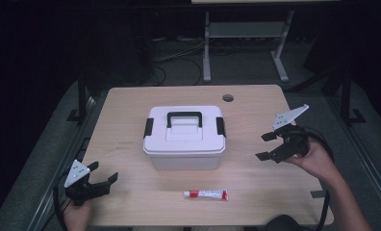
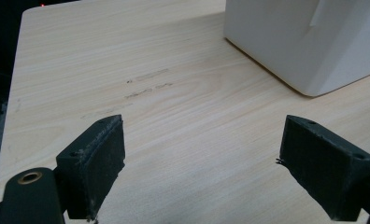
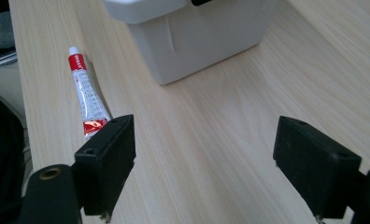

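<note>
A white lidded box [image 1: 184, 137] with a black handle and black side clips stands shut in the middle of the wooden table [image 1: 131, 103]. In front of it lies a small white and red tube [image 1: 206, 194]. My left gripper [image 1: 104, 174] is open above the table's front left corner, and its own view shows the box's corner [image 2: 309, 42] ahead. My right gripper [image 1: 266, 146] is held open to the right of the box, with nothing between its jaws. Its view shows the tube [image 3: 87, 95] at the left and the box [image 3: 197, 35] ahead.
A round cable hole [image 1: 228, 98] sits near the table's far edge. Beyond the table stands a white-legged desk frame [image 1: 246, 43] on dark floor with cables. Faint scuff marks [image 2: 145, 84] lie on the wood left of the box.
</note>
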Available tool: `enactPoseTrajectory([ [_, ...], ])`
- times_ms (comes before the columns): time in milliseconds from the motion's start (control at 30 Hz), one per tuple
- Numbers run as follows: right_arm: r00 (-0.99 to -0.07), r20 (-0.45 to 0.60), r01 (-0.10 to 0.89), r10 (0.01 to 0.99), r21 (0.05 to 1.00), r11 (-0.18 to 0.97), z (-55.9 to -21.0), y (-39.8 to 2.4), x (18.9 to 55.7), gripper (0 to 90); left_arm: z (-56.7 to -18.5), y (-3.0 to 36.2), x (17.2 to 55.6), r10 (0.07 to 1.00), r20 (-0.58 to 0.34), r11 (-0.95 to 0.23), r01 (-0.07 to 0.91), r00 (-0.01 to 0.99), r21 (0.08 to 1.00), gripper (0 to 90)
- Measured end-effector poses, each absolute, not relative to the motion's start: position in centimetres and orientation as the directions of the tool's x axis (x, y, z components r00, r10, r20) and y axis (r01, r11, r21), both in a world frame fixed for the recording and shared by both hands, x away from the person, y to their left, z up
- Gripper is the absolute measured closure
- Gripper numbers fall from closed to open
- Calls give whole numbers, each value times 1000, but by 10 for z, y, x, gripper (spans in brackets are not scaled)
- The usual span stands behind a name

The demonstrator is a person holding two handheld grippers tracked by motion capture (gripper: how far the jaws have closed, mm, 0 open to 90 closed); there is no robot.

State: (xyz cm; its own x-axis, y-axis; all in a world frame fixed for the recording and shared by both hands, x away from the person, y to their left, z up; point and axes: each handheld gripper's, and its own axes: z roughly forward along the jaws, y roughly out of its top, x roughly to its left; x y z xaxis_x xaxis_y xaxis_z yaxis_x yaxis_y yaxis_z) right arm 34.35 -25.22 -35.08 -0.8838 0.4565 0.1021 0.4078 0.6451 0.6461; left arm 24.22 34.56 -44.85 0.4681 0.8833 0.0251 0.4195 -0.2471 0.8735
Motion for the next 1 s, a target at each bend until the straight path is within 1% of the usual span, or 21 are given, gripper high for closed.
enactPoseTrajectory([
  [433,-907,98,378,410,622,686,-331,-238,363,206,-448,347,242,884,22,-244,419,467,875,134],
  [1000,-923,91,351,373,593,724,-316,-219,380,204,-448,350,242,885,21,-241,418,465,876,134],
])
